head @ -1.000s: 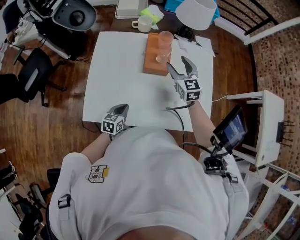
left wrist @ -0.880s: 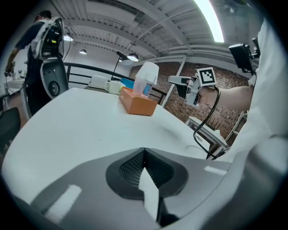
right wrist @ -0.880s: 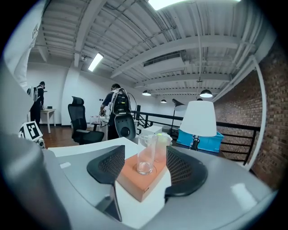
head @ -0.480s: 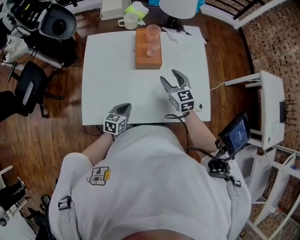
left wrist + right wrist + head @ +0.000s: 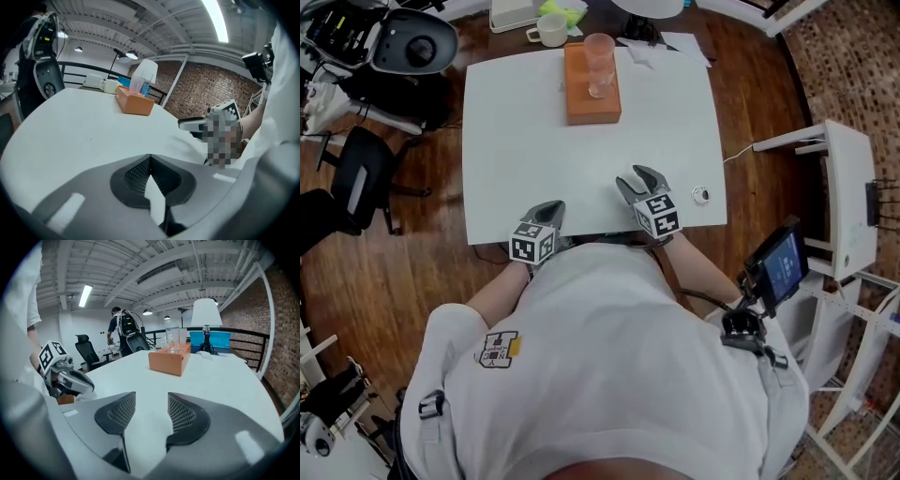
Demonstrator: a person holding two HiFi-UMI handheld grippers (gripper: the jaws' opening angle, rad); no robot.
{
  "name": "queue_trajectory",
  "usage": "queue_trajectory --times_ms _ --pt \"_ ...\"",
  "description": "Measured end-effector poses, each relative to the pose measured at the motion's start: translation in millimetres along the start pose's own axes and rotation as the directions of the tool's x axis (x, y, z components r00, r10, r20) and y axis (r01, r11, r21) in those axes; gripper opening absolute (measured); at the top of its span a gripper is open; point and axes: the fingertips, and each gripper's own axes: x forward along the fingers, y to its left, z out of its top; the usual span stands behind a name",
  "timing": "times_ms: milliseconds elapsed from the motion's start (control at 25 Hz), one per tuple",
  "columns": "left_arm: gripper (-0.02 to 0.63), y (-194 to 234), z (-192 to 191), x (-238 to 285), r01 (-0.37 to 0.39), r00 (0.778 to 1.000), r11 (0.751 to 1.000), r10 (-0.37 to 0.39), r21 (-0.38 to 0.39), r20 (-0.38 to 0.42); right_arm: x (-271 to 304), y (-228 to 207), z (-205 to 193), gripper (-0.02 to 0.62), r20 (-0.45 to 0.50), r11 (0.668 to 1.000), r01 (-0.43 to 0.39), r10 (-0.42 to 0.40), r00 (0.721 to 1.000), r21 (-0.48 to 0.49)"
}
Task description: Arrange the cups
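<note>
Shirt (image 5: 600, 375): white, on the person; fills the nearest part of the head view.
Left gripper (image 5: 549, 208): at the near edge of the counter, left of the other one; fingers (image 5: 136, 176) pressed fully together with nothing between them.
Right gripper (image 5: 637, 180): just over the counter's near edge, beside the left gripper and apart from it; fingers (image 5: 123, 413) part-way apart and closing, only bare counter in the gap, nothing held.
Round item (image 5: 701, 195): small, lying on the counter near its right edge, just right of the right gripper; too small to identify.
Counter (image 5: 534, 141): white, square top; middle bare.
Block (image 5: 591, 94): orange, oblong, lying at the far end of the counter, near the middle of that edge.
Cup (image 5: 599, 64): clear, tall, upright on top of the block; well apart from both grippers; whether it is one cup or several nested cannot be told.
Mug (image 5: 549, 33): white, past the counter's far edge, left of the block.
Lamp (image 5: 206, 311): white shade, behind the counter's far edge.
</note>
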Motion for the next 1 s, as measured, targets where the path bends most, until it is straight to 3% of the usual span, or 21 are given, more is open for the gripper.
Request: queue_trajectory --times_ms 320,520,1000 --pt "0.002 1.2 -4.0 1.8 -0.002 1.000 1.000 0.002 0.003 -0.023 1.5 18.3 -44.1 0.174 -0.088 0.998 -0.039 0.042 0.995 0.041" --pt "0.002 0.7 -3.4 4.4 -0.003 1.000 1.000 0.003 0.009 -0.025 0.9 21.2 -56.6 0.009 -0.125 1.000 -0.004 0.006 0.992 0.019" --pt "0.002 0.5 0.8 8.8 0.000 0.999 1.000 0.001 0.031 -0.033 2.0 25.8 -62.8 0.000 -0.147 0.999 -0.015 0.020 0.989 0.033"
